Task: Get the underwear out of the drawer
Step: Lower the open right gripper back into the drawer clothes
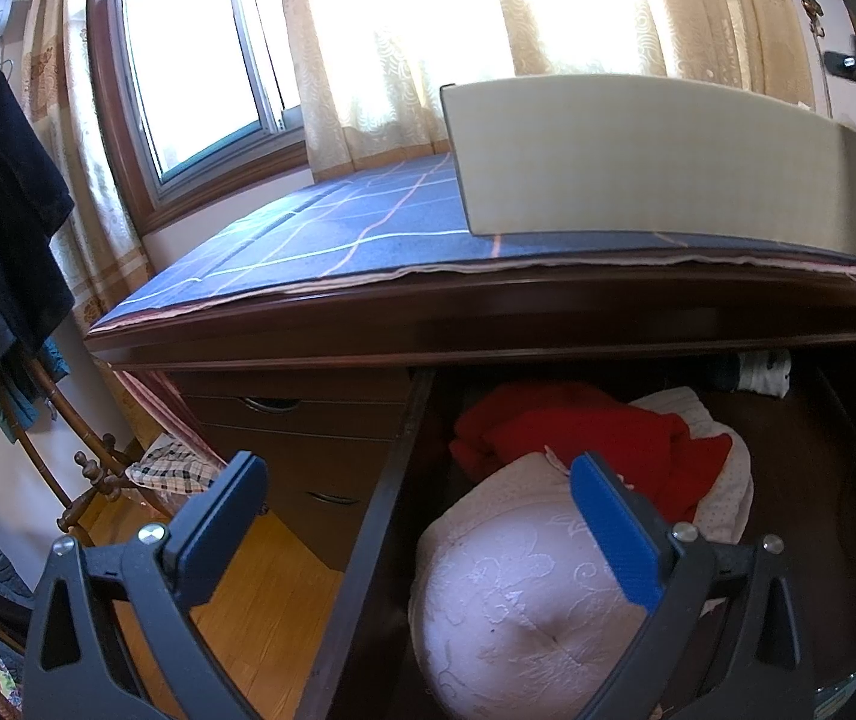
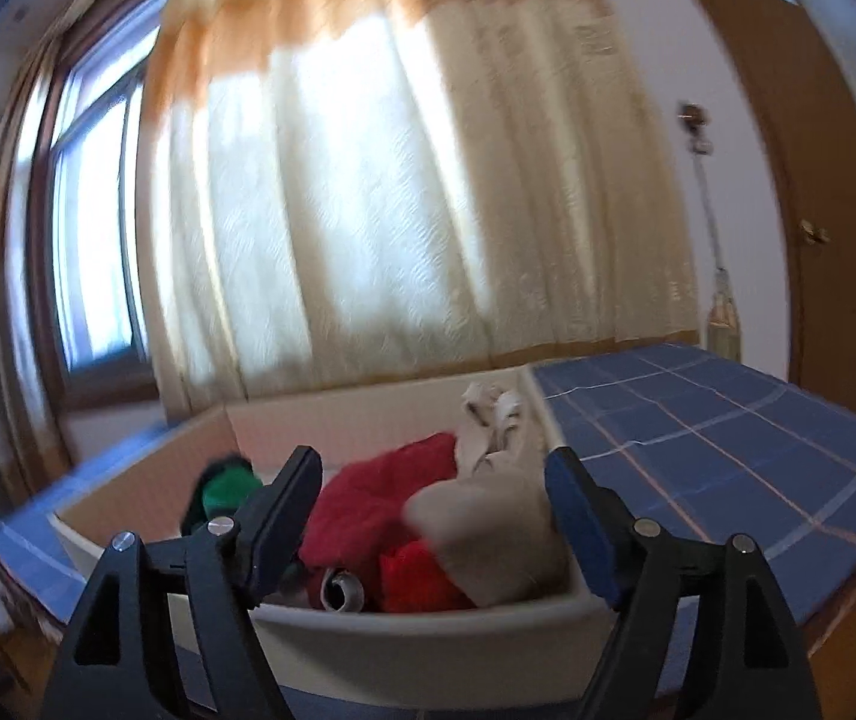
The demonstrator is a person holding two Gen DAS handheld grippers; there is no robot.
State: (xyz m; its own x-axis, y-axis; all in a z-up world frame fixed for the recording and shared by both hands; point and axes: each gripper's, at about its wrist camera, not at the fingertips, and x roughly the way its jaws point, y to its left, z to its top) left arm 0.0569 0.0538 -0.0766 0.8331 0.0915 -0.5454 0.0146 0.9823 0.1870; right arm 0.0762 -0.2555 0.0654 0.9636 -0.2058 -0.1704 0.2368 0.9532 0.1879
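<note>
The dark wooden drawer [image 1: 368,540] stands pulled out under the desk. It holds pale pink lace underwear [image 1: 517,600] at the front, a red garment [image 1: 577,432] behind it and a white dotted piece [image 1: 733,480] to the right. My left gripper [image 1: 419,468] hangs open above the drawer's left wall, its blue-padded finger over the pink lace and nothing between its fingers. My right gripper [image 2: 433,462] is open just before a white box [image 2: 428,642] on the desk. A blurred beige garment [image 2: 487,534] lies in the box beside red pieces [image 2: 380,498], untouched by the pads.
A blue checked cloth [image 1: 308,234] covers the desk top, and the white box [image 1: 637,162] stands on its right part. The box also holds a green item [image 2: 227,489] and a crumpled white one [image 2: 493,420]. Smaller shut drawers [image 1: 296,420] sit left of the open one. Dark clothes hang on a rack [image 1: 2,228].
</note>
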